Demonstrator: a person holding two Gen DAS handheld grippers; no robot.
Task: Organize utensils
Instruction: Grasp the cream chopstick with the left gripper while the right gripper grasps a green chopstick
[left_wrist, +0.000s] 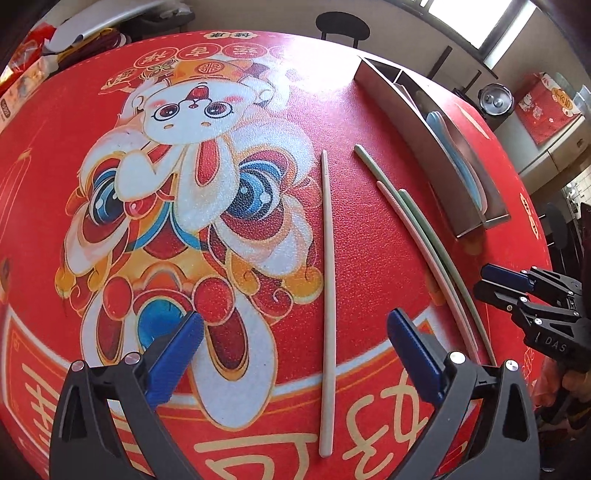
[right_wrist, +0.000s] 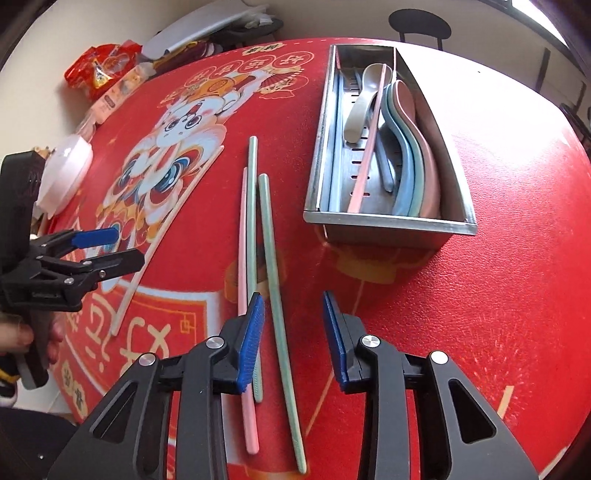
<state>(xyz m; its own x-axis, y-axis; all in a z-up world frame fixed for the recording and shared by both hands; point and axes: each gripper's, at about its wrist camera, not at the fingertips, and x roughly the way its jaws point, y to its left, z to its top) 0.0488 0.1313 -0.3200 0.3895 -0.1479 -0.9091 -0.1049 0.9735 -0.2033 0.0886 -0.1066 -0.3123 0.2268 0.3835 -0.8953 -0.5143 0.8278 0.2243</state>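
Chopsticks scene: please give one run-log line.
left hand-held gripper: open over beige chopstick | right hand-held gripper: open over green chopstick | tray: spoons inside

Left gripper (left_wrist: 293, 354) jaws wide apart, right gripper (right_wrist: 293, 339) jaws part-open, both angled downward

Open red tablecloth (right_wrist: 498, 277) lies right of the chopsticks (right_wrist: 271, 236); the steel utensil tray (right_wrist: 388, 221) blocks the far side.
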